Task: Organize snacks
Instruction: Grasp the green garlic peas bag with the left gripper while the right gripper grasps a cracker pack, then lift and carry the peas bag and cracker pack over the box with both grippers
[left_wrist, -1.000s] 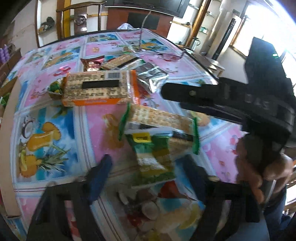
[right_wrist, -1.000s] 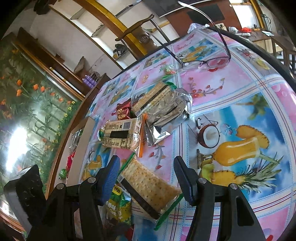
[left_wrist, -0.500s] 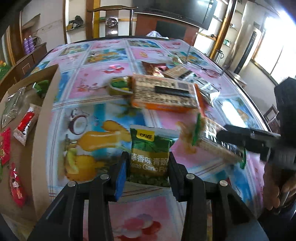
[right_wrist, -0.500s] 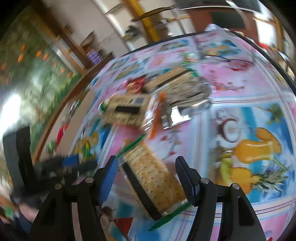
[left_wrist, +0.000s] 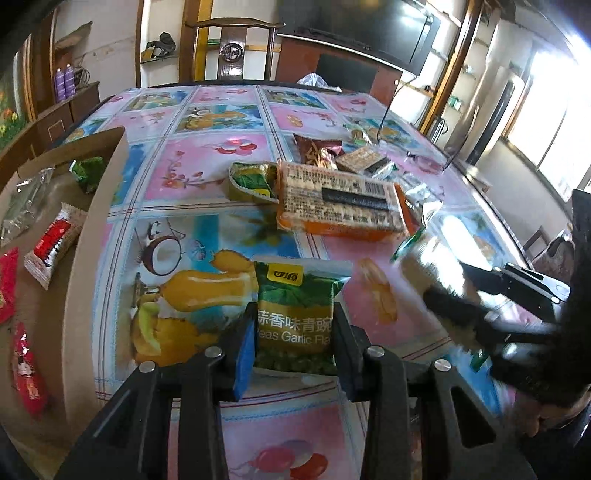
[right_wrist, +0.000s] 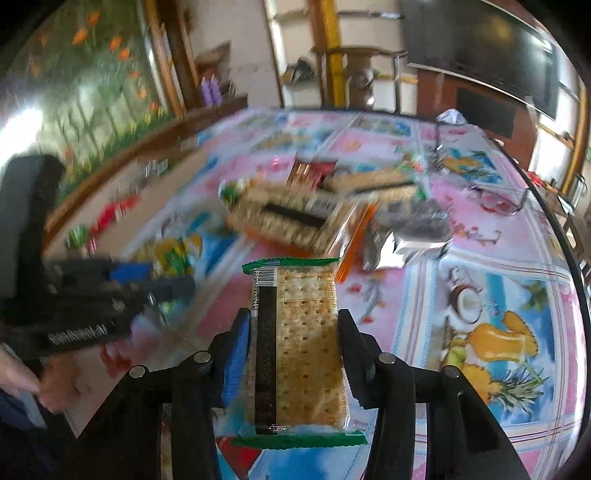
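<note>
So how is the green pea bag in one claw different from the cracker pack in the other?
The green pea bag is opaque, with printed lettering; the cracker pack is clear, showing the pale crackers inside. The pea bag looks soft and puffy, the cracker pack flat and stiff, with green crimped ends. Both are sealed snacks with a claw closing on their sides: left claw on the peas, right claw on the crackers.

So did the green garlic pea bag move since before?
Yes. The green garlic pea bag slid off the green-edged cracker pack, left toward the cardboard box.
</note>
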